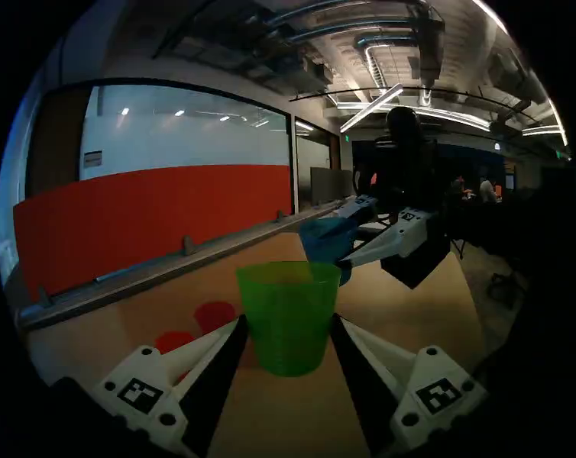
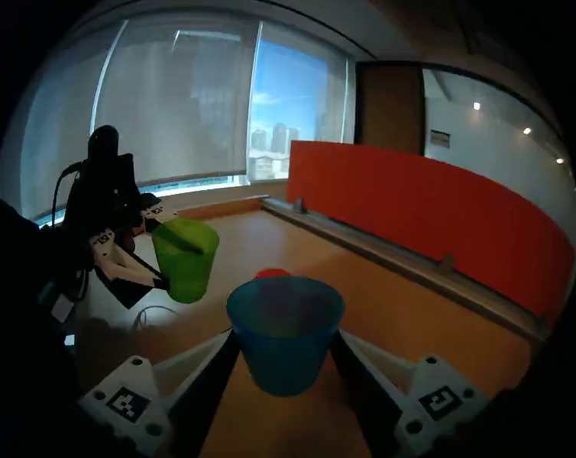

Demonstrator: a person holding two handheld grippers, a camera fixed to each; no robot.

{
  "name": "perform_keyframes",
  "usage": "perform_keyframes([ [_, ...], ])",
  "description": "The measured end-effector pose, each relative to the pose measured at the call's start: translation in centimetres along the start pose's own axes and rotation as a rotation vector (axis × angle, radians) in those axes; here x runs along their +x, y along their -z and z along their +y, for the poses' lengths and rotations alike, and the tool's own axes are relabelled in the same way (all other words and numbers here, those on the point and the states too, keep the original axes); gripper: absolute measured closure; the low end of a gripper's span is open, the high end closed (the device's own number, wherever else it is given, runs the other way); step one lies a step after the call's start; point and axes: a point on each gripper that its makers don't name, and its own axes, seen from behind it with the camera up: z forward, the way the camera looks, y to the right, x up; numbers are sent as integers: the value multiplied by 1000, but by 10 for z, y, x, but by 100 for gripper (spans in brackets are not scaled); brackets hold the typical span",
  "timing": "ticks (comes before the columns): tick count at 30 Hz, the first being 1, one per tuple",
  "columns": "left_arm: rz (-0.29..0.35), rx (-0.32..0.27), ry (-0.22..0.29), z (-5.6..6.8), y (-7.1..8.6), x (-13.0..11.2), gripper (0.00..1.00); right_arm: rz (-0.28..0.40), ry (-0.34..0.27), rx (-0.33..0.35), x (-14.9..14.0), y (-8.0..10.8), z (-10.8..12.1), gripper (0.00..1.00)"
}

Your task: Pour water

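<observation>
A translucent green cup [image 1: 288, 317] stands upright between my left gripper's [image 1: 288, 324] two fingers, which press on its sides. Just beyond its rim in the left gripper view, my right gripper [image 1: 338, 241] holds a blue cup [image 1: 325, 238], slightly tilted. In the right gripper view the blue cup [image 2: 286, 332] sits between my right gripper's [image 2: 285, 340] fingers, both pressing on it. Farther off at left, the left gripper [image 2: 164, 253] carries the green cup [image 2: 185, 258]. I cannot see water in either cup.
A wooden table [image 1: 410, 305] lies under both cups. Two red cups [image 1: 214, 314] [image 1: 173, 341] stand on it to the left; one red cup [image 2: 273, 273] peeks over the blue cup's rim. An orange partition [image 2: 441, 206] and rail border the table. A cable [image 2: 147, 313] lies near the window side.
</observation>
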Motion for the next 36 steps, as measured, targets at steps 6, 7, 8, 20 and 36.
perform_keyframes([
  [6,-35,-7,-2,-1,-6,-13,23,-36,-8,19,-20,-3,-1,16],
  [7,-39,-7,0,-2,-7,-15,23,-40,-8,20,-23,-4,-1,15],
  [8,-42,-8,1,-2,-8,-17,23,-45,-7,21,-26,-5,-1,15],
  [20,-100,-7,4,-10,-17,-41,23,-88,-25,48,-54,-14,-2,15],
  [36,-172,-20,-7,-13,-29,-63,23,-156,-44,66,-88,-28,-3,14],
])
